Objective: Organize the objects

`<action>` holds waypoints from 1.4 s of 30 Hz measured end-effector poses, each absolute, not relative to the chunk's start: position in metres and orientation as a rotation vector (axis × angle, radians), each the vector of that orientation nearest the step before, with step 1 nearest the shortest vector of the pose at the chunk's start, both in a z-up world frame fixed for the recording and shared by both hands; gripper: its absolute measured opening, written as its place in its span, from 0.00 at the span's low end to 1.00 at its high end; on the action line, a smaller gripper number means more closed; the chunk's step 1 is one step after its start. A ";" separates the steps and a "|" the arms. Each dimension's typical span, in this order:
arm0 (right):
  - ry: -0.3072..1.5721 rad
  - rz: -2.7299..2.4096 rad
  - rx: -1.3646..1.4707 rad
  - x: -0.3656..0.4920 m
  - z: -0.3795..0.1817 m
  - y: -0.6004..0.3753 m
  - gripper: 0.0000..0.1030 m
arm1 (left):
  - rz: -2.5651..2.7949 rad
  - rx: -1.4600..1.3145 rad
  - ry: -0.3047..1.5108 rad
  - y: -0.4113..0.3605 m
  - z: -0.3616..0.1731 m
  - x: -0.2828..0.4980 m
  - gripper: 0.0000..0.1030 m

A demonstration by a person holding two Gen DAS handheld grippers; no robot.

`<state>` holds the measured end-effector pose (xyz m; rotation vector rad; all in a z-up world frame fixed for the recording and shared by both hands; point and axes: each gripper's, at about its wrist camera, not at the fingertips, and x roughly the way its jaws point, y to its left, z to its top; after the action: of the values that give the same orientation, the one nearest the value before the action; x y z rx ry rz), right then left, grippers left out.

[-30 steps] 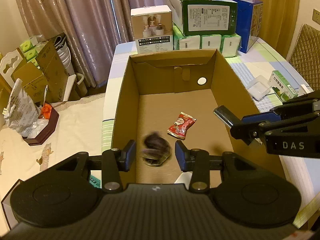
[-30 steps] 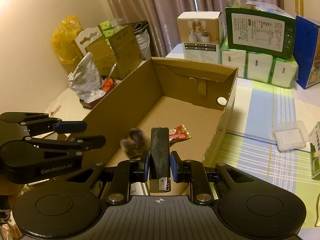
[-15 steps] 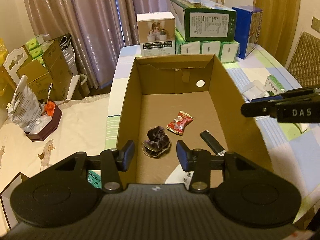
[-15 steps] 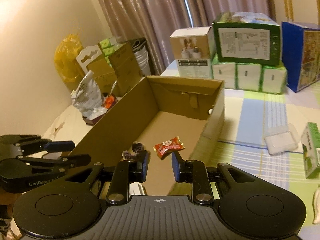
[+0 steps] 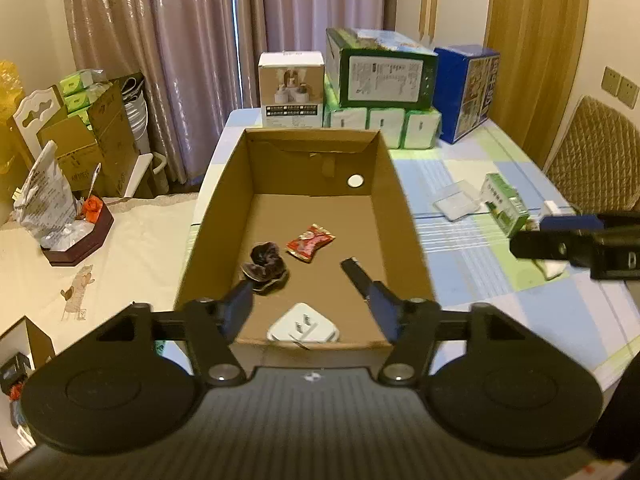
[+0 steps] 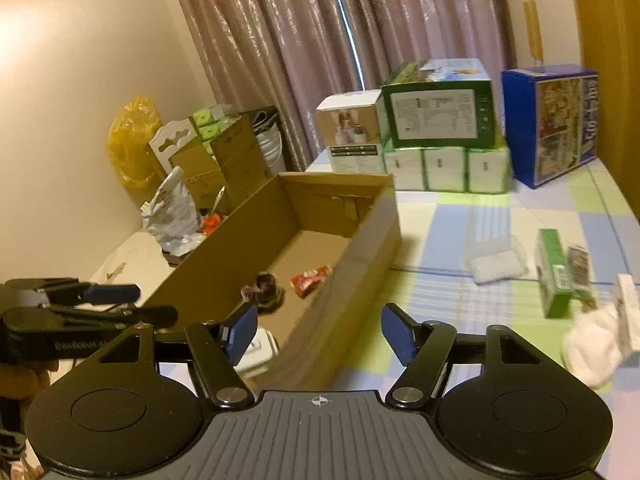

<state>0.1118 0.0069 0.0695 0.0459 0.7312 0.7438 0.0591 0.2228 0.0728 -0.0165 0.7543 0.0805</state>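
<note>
The open brown cardboard box (image 5: pixel 404 216) on the checked tablecloth (image 6: pixel 452 216) already holds a white plug adapter (image 5: pixel 303 328), a dark fabric scrunchie (image 5: pixel 265 266), a black oblong bar (image 5: pixel 357 276) and a red sweet wrapper (image 5: pixel 310 241). A green carton (image 6: pixel 554 274) and clear plastic case (image 6: pixel 498 264) lie outside, seemingly left. The left gripper (image 5: pixel 312 310) and right gripper (image 6: pixel 318 334) are both spread wide, empty.

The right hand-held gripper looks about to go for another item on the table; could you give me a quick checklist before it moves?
1. Right hand-held gripper open and empty: ok.
2. Left hand-held gripper open and empty: ok.
3. Green carton lies in the open on the table: ok.
4. Room left in the cardboard box: ok.
5. White cloth touching the carton: cannot tell, blurred.
</note>
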 end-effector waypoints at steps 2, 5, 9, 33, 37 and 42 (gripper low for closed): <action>0.740 0.730 0.063 0.103 0.070 -0.008 0.71 | 0.081 -0.028 0.743 0.215 0.077 0.051 0.68; 0.748 0.705 0.081 0.093 0.071 -0.029 0.81 | 0.071 -0.049 0.725 0.203 0.081 0.039 0.79; 0.740 0.682 0.065 0.080 0.076 -0.051 0.91 | 0.052 -0.082 0.701 0.186 0.088 0.028 0.89; 0.692 0.418 0.028 0.054 0.081 -0.182 0.98 | -0.063 -0.059 0.694 0.075 0.084 0.016 0.99; 0.691 0.377 0.042 0.055 0.081 -0.204 0.98 | -0.097 -0.045 0.701 0.058 0.081 0.021 0.99; 0.691 0.342 0.056 0.054 0.081 -0.225 0.98 | -0.129 -0.043 0.708 0.041 0.076 0.027 0.99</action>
<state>0.0541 -0.2254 0.0807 0.0563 0.6912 0.3421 0.0270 0.0408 0.0763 -0.0425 0.7084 -0.1289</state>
